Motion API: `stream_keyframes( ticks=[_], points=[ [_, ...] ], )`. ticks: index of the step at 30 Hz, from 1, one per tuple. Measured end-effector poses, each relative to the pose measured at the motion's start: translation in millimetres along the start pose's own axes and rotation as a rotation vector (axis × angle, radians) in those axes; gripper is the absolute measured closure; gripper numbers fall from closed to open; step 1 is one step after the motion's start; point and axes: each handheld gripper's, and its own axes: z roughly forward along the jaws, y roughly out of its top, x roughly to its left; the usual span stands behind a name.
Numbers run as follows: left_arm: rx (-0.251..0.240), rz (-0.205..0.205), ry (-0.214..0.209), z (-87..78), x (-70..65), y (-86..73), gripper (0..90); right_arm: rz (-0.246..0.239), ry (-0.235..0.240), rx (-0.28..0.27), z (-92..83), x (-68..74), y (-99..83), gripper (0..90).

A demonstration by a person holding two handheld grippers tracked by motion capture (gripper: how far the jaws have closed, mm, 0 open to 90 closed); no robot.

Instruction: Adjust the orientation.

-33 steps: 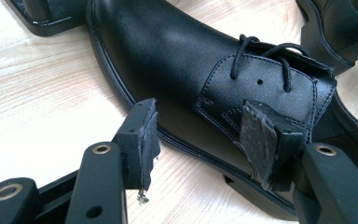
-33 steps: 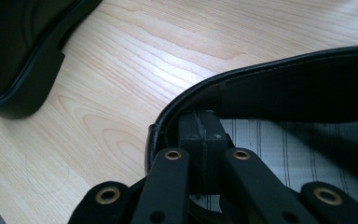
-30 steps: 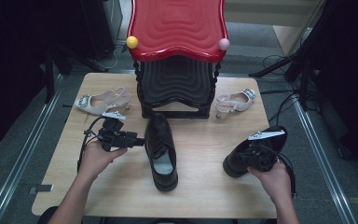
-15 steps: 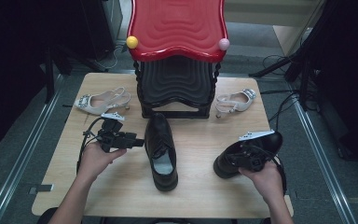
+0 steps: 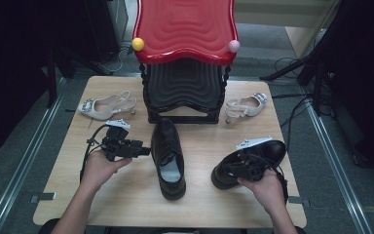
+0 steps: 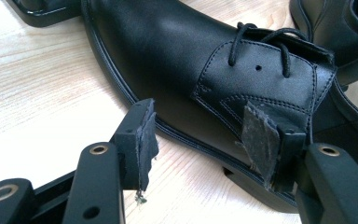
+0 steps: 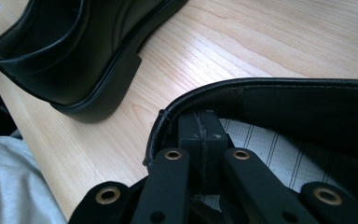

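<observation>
A black lace-up shoe [image 5: 168,156] lies in the middle of the wooden table [image 5: 126,200], toe toward the back. My left gripper [image 5: 143,148] stands open just left of it, jaws pointing at its side. In the left gripper view the shoe's laced flank [image 6: 168,60] lies just beyond the spread pads [image 6: 144,140], with nothing between them. My right gripper [image 5: 233,169] is shut on the heel rim of a second black shoe [image 5: 260,153] at the right. In the right gripper view its jaws [image 7: 200,140] meet at that shoe's collar [image 7: 270,102], and the first shoe's heel [image 7: 74,51] is close by.
A stack of red and black moulded stools [image 5: 185,34] stands at the table's back, with a yellow ball [image 5: 138,44] and a pink ball [image 5: 233,46] on its corners. Beige heeled sandals lie at back left [image 5: 107,105] and back right [image 5: 246,105]. Metal rails run along both table sides.
My right gripper has carried the second black shoe to the left, closer to the middle shoe. The left gripper and the middle shoe have stayed in place.
</observation>
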Motion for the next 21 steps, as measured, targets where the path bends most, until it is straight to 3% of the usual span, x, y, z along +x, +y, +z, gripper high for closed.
stream_keyframes(
  ticks=[5, 18, 21],
  points=[
    [0.012, 0.000, 0.010, 2.7, 0.9, -0.8, 44.6, 0.021, 0.027, 0.001, 0.6, -2.8, 0.6, 90.0],
    [0.023, 0.028, 0.034, 5.8, -5.0, 1.9, 44.0, -0.021, 0.085, 0.019, 16.0, 8.8, 10.9, 90.0],
    [0.016, 0.022, 0.019, 6.3, -6.2, 1.9, 43.9, -0.033, 0.096, 0.027, 19.7, 12.8, 14.1, 90.0]
  ],
)
